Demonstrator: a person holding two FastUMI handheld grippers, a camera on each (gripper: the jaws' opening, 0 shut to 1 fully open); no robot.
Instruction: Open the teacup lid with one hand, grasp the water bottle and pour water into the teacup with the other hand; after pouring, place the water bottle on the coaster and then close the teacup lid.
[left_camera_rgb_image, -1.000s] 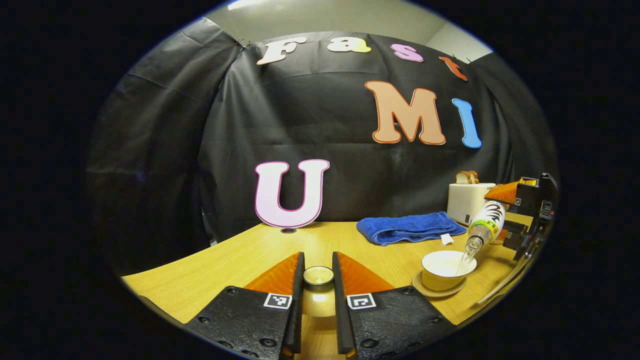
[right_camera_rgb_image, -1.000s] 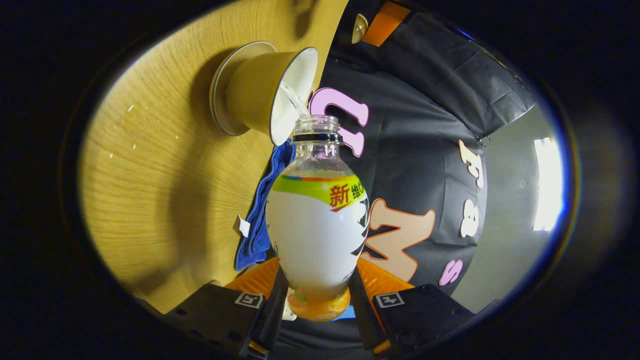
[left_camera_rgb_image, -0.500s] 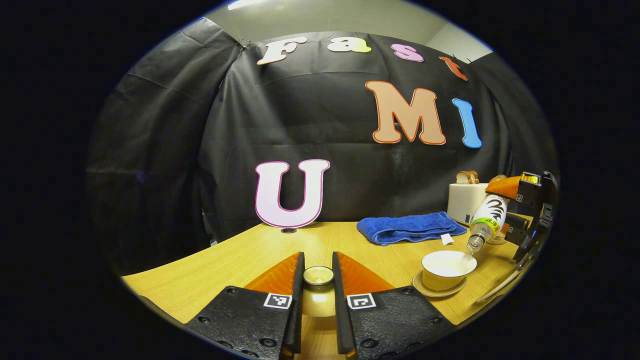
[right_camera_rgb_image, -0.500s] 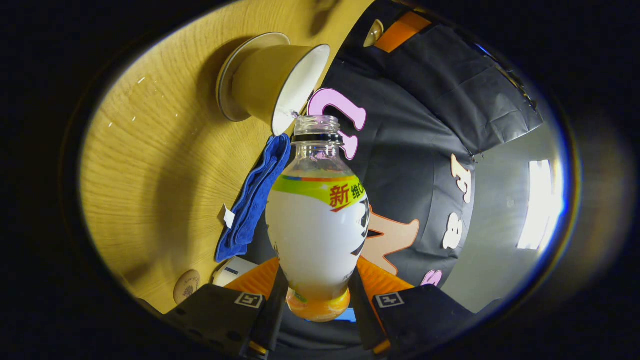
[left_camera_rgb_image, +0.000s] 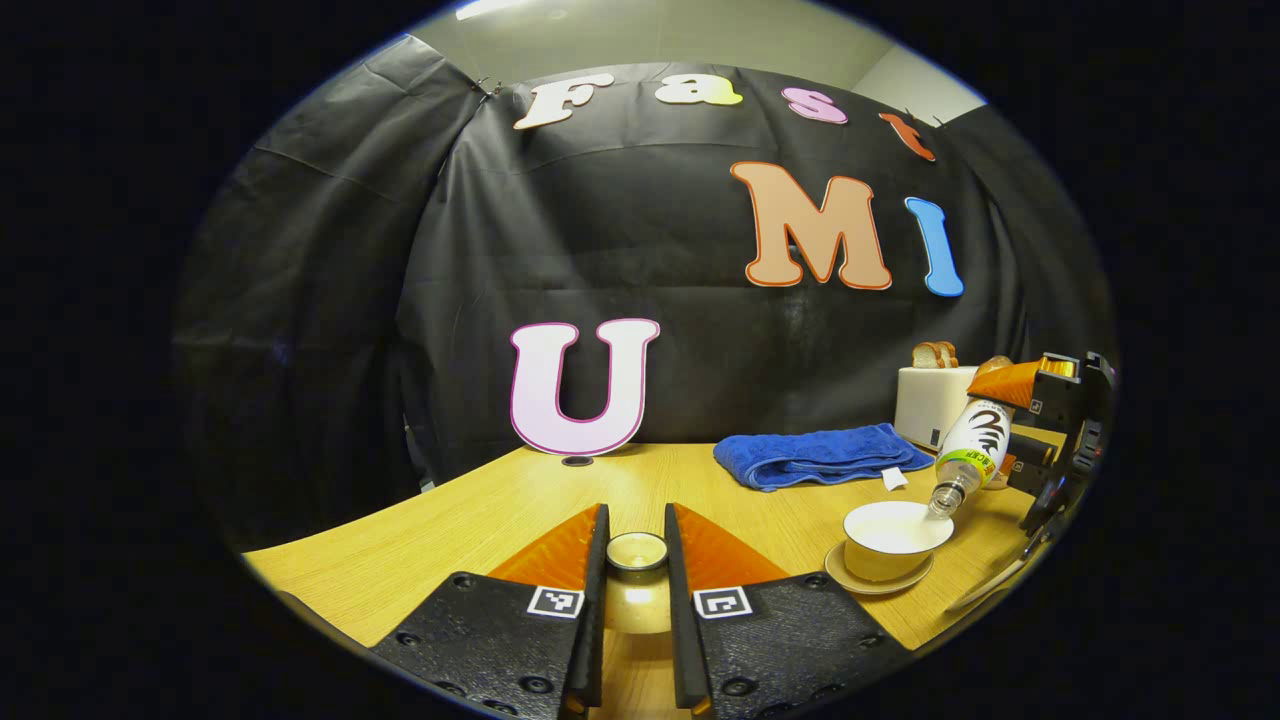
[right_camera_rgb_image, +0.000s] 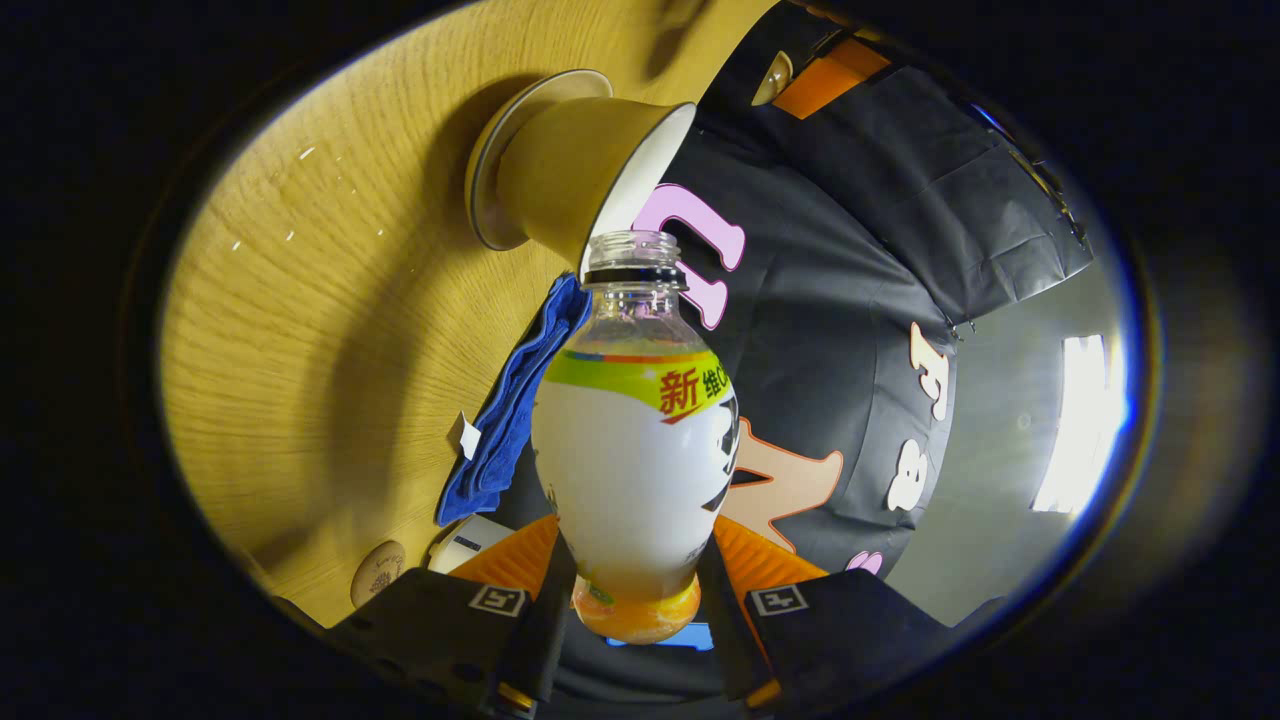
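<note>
My left gripper (left_camera_rgb_image: 636, 528) is shut on the teacup lid (left_camera_rgb_image: 637, 552), holding it by its round knob low over the table. The open white teacup (left_camera_rgb_image: 895, 540) stands on its saucer (left_camera_rgb_image: 850, 578) at the right. My right gripper (right_camera_rgb_image: 635, 565) is shut on the water bottle (right_camera_rgb_image: 635, 450), which is tilted with its uncapped mouth at the rim of the teacup (right_camera_rgb_image: 590, 175). From the left gripper view, the bottle (left_camera_rgb_image: 970, 445) slants down to the cup's right edge, with the right gripper (left_camera_rgb_image: 1060, 420) behind it. A round coaster (right_camera_rgb_image: 378, 573) lies on the table near that gripper.
A folded blue towel (left_camera_rgb_image: 815, 455) lies behind the cup. Further back at the right stands a white toaster (left_camera_rgb_image: 935, 400) with bread (left_camera_rgb_image: 933, 353) in it. Wooden table (left_camera_rgb_image: 480, 520) runs to the black cloth wall; its near edge is close to the cup.
The water stream seen a second ago has stopped. The right gripper has tipped the bottle back a little, mouth moving to the cup's rim. The left gripper and lid stayed still.
</note>
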